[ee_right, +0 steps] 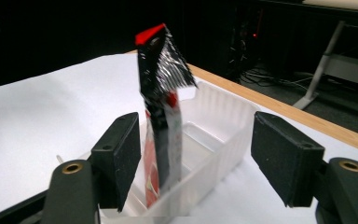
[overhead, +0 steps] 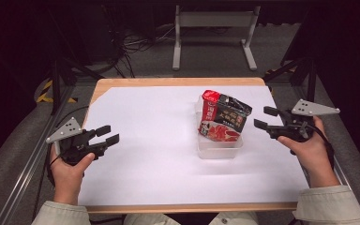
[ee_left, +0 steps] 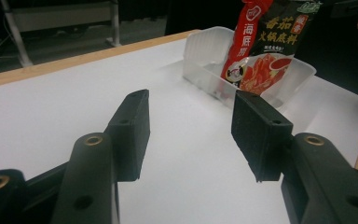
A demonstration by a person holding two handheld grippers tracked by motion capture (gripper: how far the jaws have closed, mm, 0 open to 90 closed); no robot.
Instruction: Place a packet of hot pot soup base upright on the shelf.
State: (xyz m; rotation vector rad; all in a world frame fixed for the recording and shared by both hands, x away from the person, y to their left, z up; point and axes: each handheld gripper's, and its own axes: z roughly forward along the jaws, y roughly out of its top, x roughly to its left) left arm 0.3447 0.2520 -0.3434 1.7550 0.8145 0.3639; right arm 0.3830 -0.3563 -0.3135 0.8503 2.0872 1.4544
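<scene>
Red-and-black sauce packet (overhead: 222, 117) stands tilted in a clear plastic tray (overhead: 219, 149), right of centre in the high view, on white table (overhead: 150, 154); dark floor, metal stand (overhead: 214, 21) beyond. Left gripper (overhead: 108, 135) and right gripper (overhead: 263, 117) gape wide, empty. Left gripper view: packet upper right. Right gripper view: packet edge-on, centre.

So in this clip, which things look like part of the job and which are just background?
Part of the job: sauce packet standing in the clear plastic tray; left hand-held gripper and right hand-held gripper, both open and apart from it.

Background: white table cover; metal stand and cables on the floor.
</scene>
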